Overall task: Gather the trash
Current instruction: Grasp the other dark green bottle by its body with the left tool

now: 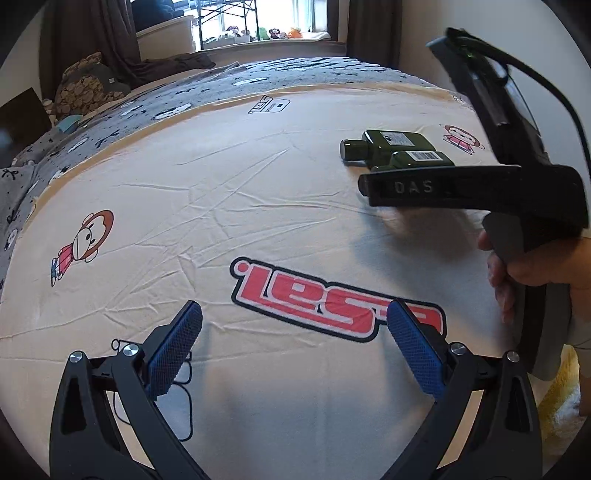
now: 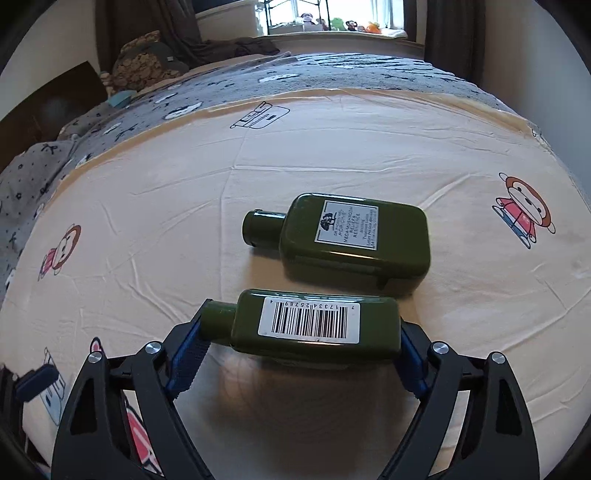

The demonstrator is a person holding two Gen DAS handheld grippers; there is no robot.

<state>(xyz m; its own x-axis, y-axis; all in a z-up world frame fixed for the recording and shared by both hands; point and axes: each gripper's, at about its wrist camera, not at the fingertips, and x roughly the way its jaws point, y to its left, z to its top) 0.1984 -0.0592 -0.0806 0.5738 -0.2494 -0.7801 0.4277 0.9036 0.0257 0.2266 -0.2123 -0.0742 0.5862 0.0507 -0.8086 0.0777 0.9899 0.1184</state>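
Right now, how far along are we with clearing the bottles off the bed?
Nothing looks collected yet: both green bottles lie on the bed sheet. In hand: the right gripper straddles the barcode bottle end to end; whether its pads press yet, I cannot tell. Left: lifting it, then the labelled bottle. The left gripper is open, empty.

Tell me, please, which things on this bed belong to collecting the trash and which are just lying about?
Belonging to the job:
- nearer green bottle, barcode up, lying between the right gripper's pads
- farther green bottle, label up, lying just behind it

Just lying about:
- cartoon-print sheet
- grey blanket
- patterned cushion
- toys on the windowsill
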